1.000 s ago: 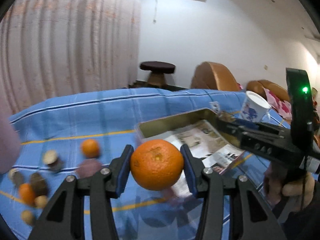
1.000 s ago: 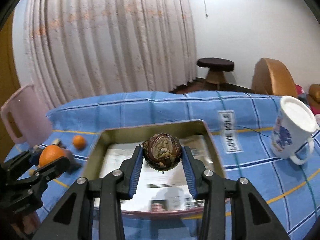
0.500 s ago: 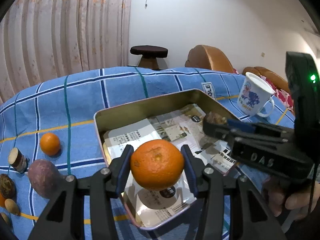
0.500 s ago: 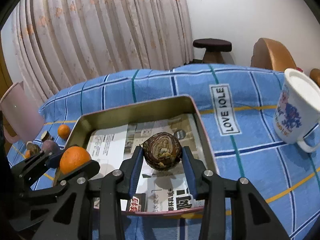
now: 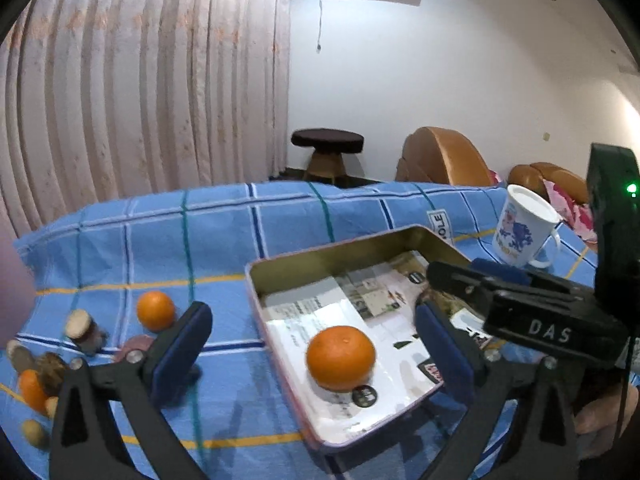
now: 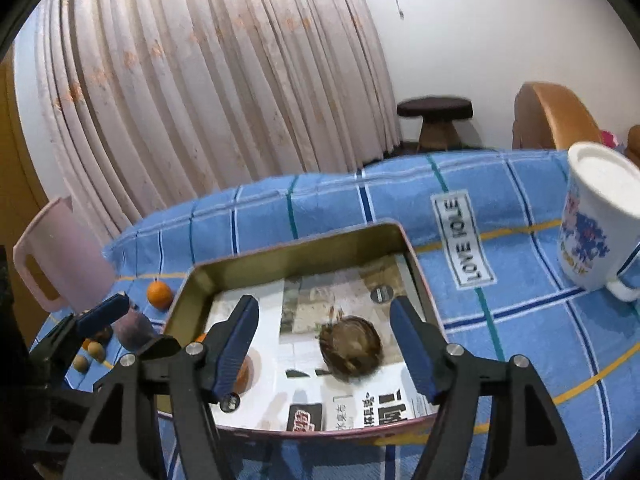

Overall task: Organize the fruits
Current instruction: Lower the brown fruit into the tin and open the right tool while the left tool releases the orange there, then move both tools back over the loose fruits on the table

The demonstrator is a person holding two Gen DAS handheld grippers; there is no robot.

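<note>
Orange (image 5: 341,357): firm, smooth, roll-prone, lying in tray (image 5: 328,254) beside brown, seemingly rough-shelled fruit (image 6: 351,347); grasp across widest middle; left gripper (image 5: 314,344) and right gripper (image 6: 324,348) fingers apart, empty.

The right tool (image 6: 324,344) hangs over the tin (image 6: 292,256), its blue pads (image 6: 412,344) spread wide and touching nothing. Between them, slightly ahead, a brown round fruit (image 6: 352,346) lies on the newspaper (image 6: 248,308) lining the tin. An orange (image 6: 243,376) sits half hidden behind the tool's left finger. Further left, the left tool (image 6: 104,314) reaches in; whether it is spread or closed cannot be told. Beyond it on the blue checked surface (image 6: 520,264) lie a purple fruit (image 6: 134,330), a small orange (image 6: 159,295) and small tan fruits (image 6: 96,352). A pink jug (image 6: 60,252) stands far left, a white mug (image 6: 592,232) far right.
</note>
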